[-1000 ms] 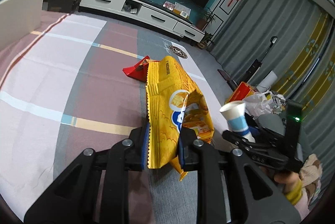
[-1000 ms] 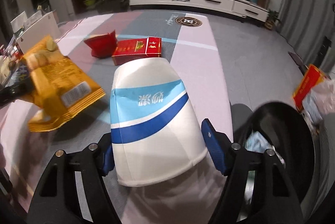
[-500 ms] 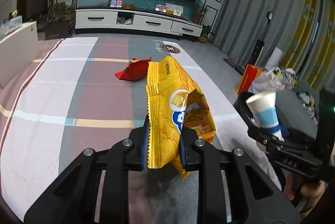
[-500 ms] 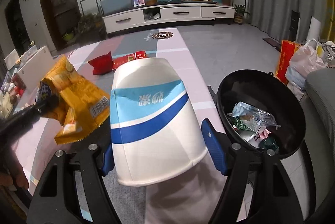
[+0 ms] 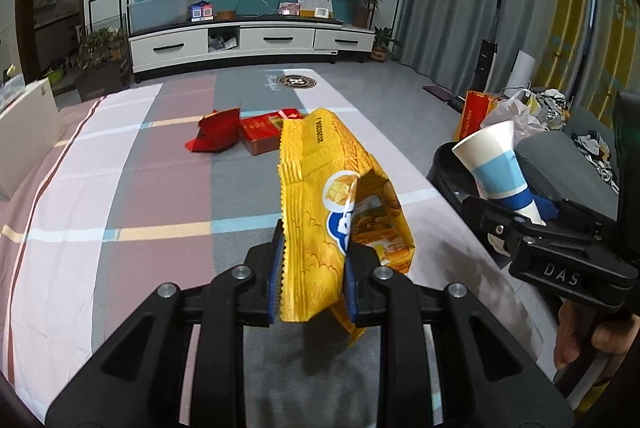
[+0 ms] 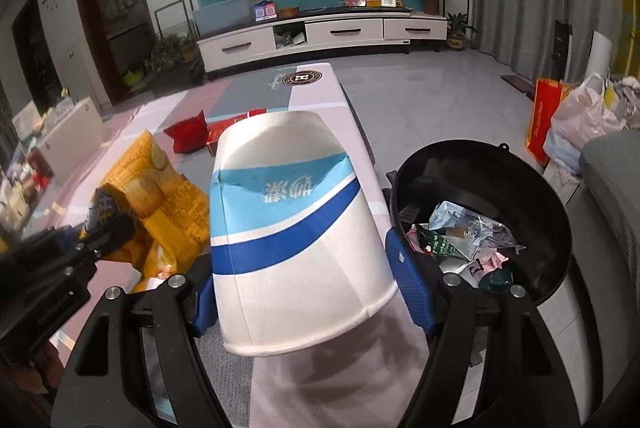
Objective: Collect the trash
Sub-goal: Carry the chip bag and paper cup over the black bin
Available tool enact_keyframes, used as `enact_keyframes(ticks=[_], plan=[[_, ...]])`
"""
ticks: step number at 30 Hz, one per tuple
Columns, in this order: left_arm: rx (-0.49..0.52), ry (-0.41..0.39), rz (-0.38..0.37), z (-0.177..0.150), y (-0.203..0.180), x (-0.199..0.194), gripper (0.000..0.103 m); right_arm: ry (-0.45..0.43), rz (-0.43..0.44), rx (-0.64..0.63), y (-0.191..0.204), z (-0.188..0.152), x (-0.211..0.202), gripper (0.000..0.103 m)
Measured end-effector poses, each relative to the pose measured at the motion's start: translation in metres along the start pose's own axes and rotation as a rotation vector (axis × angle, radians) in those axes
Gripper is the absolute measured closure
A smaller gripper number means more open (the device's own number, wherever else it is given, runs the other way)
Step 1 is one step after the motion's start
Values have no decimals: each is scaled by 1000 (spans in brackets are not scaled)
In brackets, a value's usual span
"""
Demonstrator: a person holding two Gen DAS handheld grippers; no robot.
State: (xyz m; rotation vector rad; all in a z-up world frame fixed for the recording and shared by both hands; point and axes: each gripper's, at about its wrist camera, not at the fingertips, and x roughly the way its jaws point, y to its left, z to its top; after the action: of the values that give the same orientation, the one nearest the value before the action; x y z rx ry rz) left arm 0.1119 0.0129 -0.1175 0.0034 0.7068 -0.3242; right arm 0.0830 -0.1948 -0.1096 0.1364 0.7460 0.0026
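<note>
While the left gripper point(image 5: 311, 268) pinches the yellow bag point(image 5: 340, 204), the right gripper point(image 6: 310, 292) clasps the paper cup point(image 6: 296, 236).

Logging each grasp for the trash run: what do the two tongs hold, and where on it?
Left tongs pinch the yellow snack bag at its lower end. Right tongs clamp the paper cup across its sides near the rim.

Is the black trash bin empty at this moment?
No, the black trash bin already holds crumpled wrappers at its bottom.

Crumpled yellow snack bag point(image 5: 320, 212) and blue-banded white paper cup point(image 6: 296, 228), both held aloft.
</note>
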Motion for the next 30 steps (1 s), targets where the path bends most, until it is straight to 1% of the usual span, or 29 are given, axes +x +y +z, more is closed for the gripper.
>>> enact_keyframes(ticks=[7,14,22,30], plan=[[44,5,8,10,-26,0,76,-33,-27,42,-20,4,-11,30],[81,6,-5,16,-53,3,76,-64,-87,91,-46,6,-21,29],[127,8,-28,24,-86,12,76,-71,-103,147,-74,3,-28,29],[171,11,-50,30,-108,21,75,-70,-124,202,-102,-2,-34,29]])
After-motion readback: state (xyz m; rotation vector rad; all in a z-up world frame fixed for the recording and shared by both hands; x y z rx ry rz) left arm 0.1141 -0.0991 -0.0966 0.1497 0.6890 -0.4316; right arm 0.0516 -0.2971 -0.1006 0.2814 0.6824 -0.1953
